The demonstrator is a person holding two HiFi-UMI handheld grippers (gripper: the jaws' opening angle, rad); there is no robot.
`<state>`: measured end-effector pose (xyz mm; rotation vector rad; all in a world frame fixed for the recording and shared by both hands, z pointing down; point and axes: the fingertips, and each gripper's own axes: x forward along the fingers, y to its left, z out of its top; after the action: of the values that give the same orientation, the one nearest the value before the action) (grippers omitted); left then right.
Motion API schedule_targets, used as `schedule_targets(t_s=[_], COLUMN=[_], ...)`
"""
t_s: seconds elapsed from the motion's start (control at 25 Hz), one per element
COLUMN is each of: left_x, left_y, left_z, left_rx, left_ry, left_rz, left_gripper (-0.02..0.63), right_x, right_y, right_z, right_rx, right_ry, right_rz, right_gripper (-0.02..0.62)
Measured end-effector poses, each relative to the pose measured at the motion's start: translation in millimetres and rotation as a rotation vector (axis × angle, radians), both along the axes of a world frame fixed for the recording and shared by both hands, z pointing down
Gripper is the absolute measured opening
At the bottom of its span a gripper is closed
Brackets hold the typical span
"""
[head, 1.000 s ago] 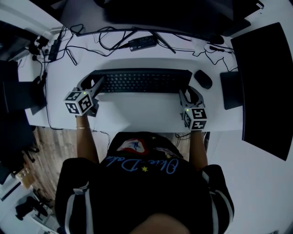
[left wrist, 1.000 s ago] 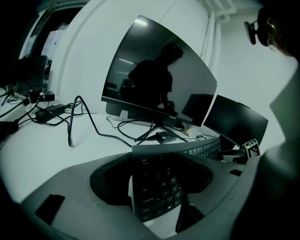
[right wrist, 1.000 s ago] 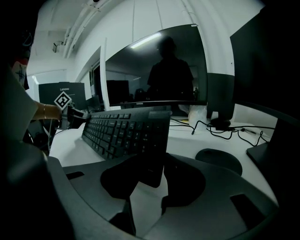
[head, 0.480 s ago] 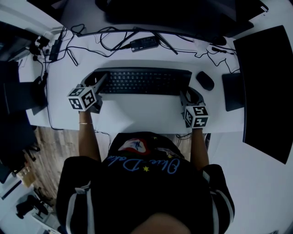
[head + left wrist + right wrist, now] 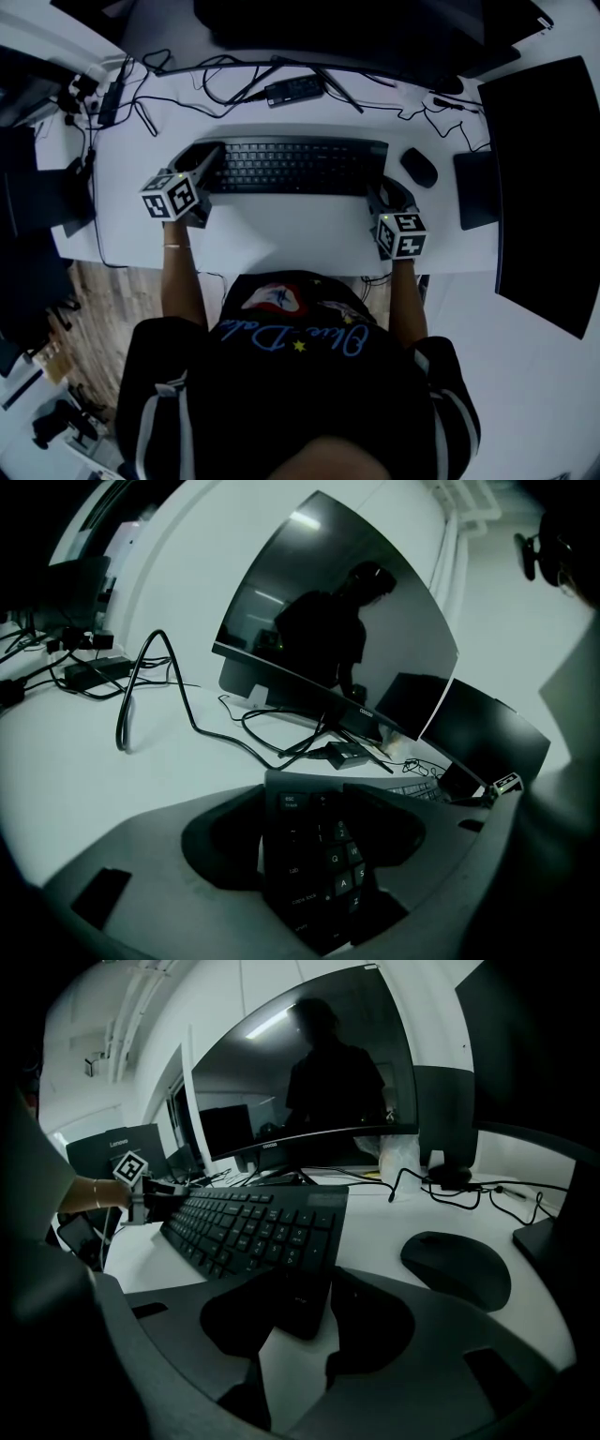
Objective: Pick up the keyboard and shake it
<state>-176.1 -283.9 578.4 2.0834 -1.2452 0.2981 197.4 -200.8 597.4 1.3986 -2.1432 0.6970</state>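
- Finds the keyboard (image 5: 291, 167) lying crosswise on the white desk (image 5: 281, 230), long side running left to right, straight ahead of the person.
- Has the left gripper (image 5: 204, 167) at the left short end: jaws closed onto that end, the first columns of keys wedged between the pads.
- Has the right gripper (image 5: 389, 192) at the near right corner: jaws partway apart, just as wide as the corner between them, pads looking pressed against it.
- Puts one gripper at each end, so neither hand sits nearer than the other. Calls, by the look of it, for a level two-handed lift along that long side.
- Cannot tell yet whether the keyboard is clear of the desk.
- Spots the mouse (image 5: 419, 167) just beside the right end and a dark slab (image 5: 473, 187) beyond that, so little sideways room there.
- Spots cables (image 5: 234, 89) and a small black box (image 5: 292, 88) behind, under the big monitor (image 5: 337, 28). Tight at the back too.
- Leaves bare desk toward the person and open air above, probably the safest room for shaking.
- Flags the right hold as a small bite on one corner, likely the first to slip under a hard shake.
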Motion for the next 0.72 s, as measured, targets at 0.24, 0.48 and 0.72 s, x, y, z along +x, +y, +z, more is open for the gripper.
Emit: schedule_targets(t_s=[0.24,0.48,0.72], left_x=[-2.4,1.8,1.7], left_y=[-0.2,-2.1,-3.7], left_z=[12.9,18.0,23.3], left_rx=[-0.033,-0.056,-0.097], left_ry=[0.003,-0.012,-0.027], left_rz=[-0.026,-0.014,-0.017], left_gripper=[0.252,0.249,0.25], right_x=[-0.3,0.0,-0.3], right_y=[-4.5,-6.5,-7.1], right_z=[2.0,4.7,5.0], right_rx=[-0.008,-0.016,-0.02], right_ry=[0.03,0.045,0.06], right_rz=[-0.015,-0.009,-0.009], right_gripper=[0.133,0.133,0.133])
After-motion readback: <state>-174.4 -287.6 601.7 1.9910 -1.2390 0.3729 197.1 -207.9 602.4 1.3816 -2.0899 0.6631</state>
